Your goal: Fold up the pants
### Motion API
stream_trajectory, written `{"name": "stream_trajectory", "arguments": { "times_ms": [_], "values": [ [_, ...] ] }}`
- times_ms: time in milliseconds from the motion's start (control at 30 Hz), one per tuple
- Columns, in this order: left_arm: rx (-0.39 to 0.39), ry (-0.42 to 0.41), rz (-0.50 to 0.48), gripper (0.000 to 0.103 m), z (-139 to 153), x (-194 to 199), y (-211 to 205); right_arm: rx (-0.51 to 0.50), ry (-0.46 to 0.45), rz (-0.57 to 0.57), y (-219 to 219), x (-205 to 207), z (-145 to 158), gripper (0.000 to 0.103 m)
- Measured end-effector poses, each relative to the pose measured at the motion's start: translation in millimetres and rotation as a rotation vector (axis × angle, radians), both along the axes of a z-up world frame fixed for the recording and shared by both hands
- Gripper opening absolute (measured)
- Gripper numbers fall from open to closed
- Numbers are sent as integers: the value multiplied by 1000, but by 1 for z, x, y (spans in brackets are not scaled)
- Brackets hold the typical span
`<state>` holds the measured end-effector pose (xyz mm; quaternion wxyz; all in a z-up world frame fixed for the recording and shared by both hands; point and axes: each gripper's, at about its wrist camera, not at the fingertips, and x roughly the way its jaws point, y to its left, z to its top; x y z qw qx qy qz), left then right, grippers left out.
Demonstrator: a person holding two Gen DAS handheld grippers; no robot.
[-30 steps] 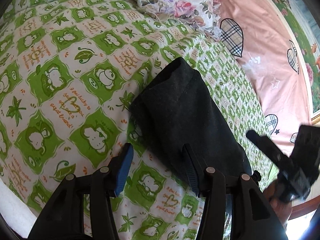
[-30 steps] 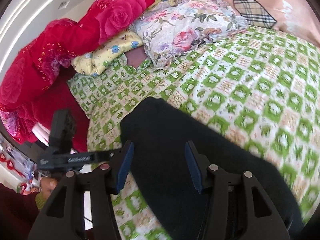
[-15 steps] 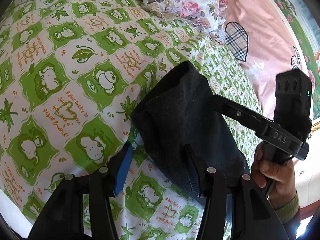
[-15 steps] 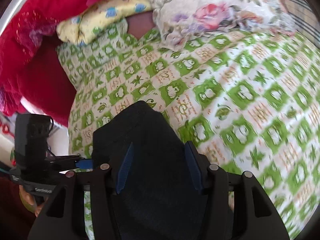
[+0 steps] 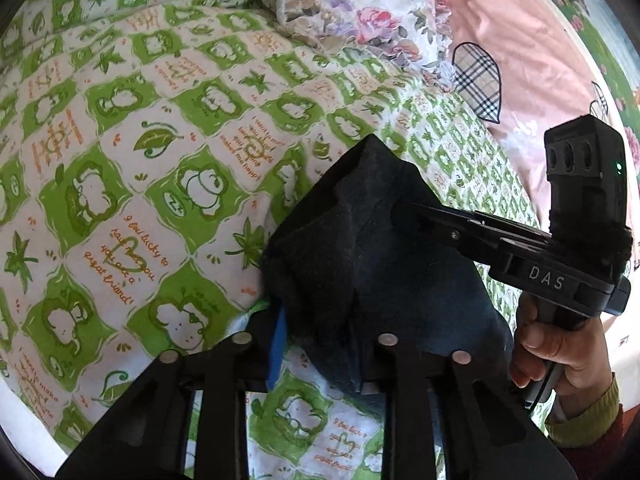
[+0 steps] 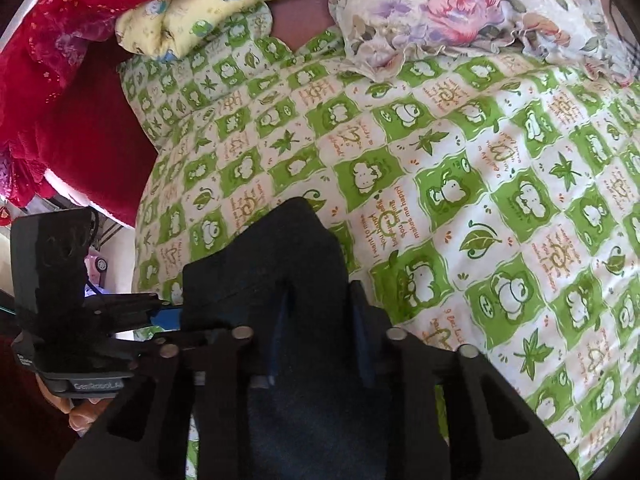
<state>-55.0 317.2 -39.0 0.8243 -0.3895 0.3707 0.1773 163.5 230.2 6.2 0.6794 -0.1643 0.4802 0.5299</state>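
Note:
The black pants [image 5: 360, 248] lie folded into a thick bundle on the green-and-white patterned bedspread [image 5: 120, 184]. My left gripper [image 5: 316, 336] is shut on the near edge of the pants, cloth bunched between its fingers. In the right wrist view my right gripper [image 6: 320, 328] is shut on the other side of the same bundle [image 6: 272, 256], which rises in a peak. Each gripper shows in the other's view: the right one [image 5: 520, 256] reaching into the cloth, the left one [image 6: 120, 312] at the bundle's left.
A floral pillow [image 5: 360, 12] lies at the head of the bed, with a pink sheet [image 5: 532, 64] to the right. A yellow pillow [image 6: 208, 4] and a red blanket [image 6: 60, 60] sit at the far left. The bed edge runs along the left.
Both grippers went from open beside the pants to closed on the cloth. The right gripper came in from the right, and the bundle's edge is now lifted into a peak.

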Motion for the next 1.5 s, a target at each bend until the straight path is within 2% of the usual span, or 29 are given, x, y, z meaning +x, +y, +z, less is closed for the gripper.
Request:
{"name": "stream_trajectory", "arguments": {
  "times_ms": [133, 367, 567, 733, 1100, 1500],
  "values": [
    [53, -27, -20, 20, 22, -2, -12, 61, -15, -13, -18, -8, 18, 21],
    [84, -128, -75, 19, 70, -8, -40, 238, -39, -55, -70, -20, 60, 20],
    [120, -225, -183, 18, 113, -7, -83, 393, -46, -131, -135, -29, 87, 20],
    [156, -279, -282, 18, 136, -1, -129, 513, -66, -195, -191, -39, 96, 20],
    [206, -296, -471, 18, 149, 26, -223, 668, -61, -341, -288, -55, 84, 19],
    [258, -239, -623, 18, 128, 53, -297, 749, -30, -473, -365, -66, 48, 19]
  ]
}}
